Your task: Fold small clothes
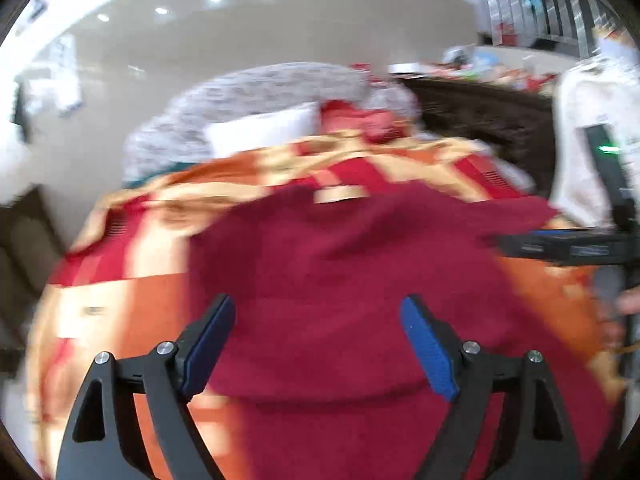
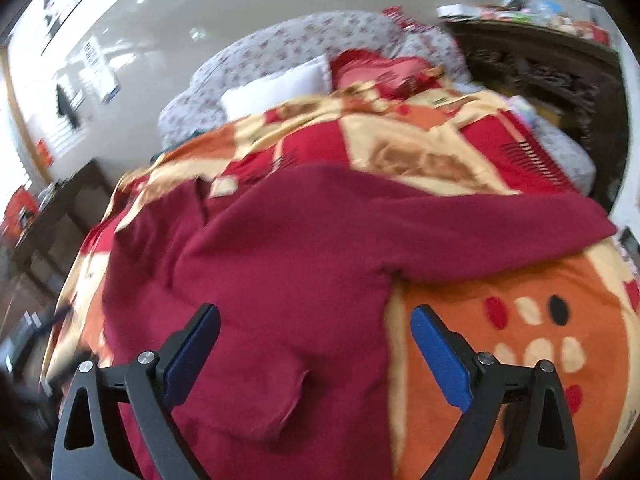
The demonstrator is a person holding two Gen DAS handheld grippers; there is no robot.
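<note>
Maroon sweater [image 2: 280,264] between open tongs [image 2: 316,320]

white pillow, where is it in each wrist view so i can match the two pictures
Left wrist view: the white pillow lies above centre, left of the middle, at the head of the bed against the floral grey bedding.
Right wrist view: the white pillow sits in the upper part, left of the middle, against the same floral bedding.
Shared landmark: the maroon garment spread on the patterned blanket.
</note>
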